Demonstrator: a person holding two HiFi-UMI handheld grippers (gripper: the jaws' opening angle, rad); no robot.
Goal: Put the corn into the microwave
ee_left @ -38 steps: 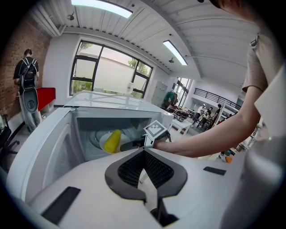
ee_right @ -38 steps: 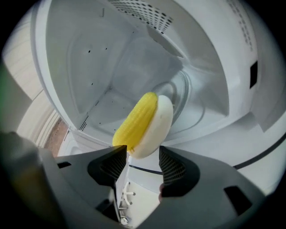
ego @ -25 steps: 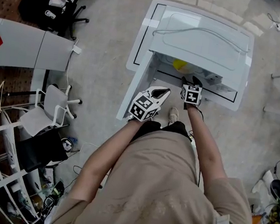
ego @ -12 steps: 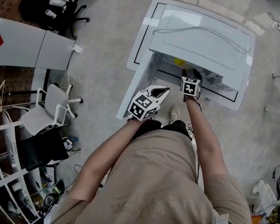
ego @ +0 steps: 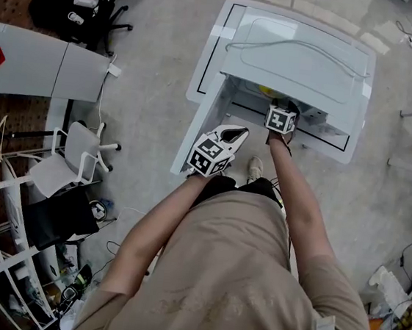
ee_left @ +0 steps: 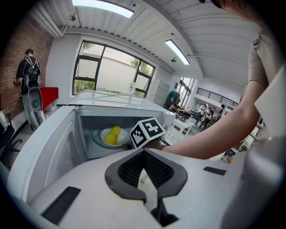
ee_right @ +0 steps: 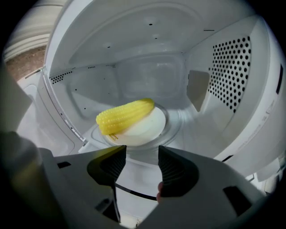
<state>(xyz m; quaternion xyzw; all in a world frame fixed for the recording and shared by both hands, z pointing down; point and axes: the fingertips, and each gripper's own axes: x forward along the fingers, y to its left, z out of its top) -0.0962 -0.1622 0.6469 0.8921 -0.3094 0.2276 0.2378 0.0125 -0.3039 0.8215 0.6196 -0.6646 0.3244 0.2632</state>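
**A:** From the head view, where does it stand?

**B:** The white microwave oven (ego: 299, 56) fills most of the white counter (ego: 208, 65), and its open door (ego: 195, 133) swings out past the counter's near left corner. The right tongs (ego: 283, 106) reach into the mouth of the cavity, and the left tongs (ego: 235, 133) hang back beside the door. Only a sliver of yellow shows inside.

**A:** And the left gripper view?

**B:** The left tongs (ee_left: 144, 154) are clenched on nothing, pads meeting. Beyond them the yellow cob of corn (ee_left: 112, 134) lies inside the oven.

**A:** Right gripper view?

**B:** The right tongs (ee_right: 142, 156) are released, pads apart with nothing between them. The corn (ee_right: 125, 116) lies on its side across the round white plate (ee_right: 149, 125) on the cavity floor, just ahead of the tongs and clear of them.

**A:** So which step?

**B:** I'd judge the placing is done. The next move calls for drawing the right tongs straight out without brushing the cob. Then, perhaps, shutting the door.
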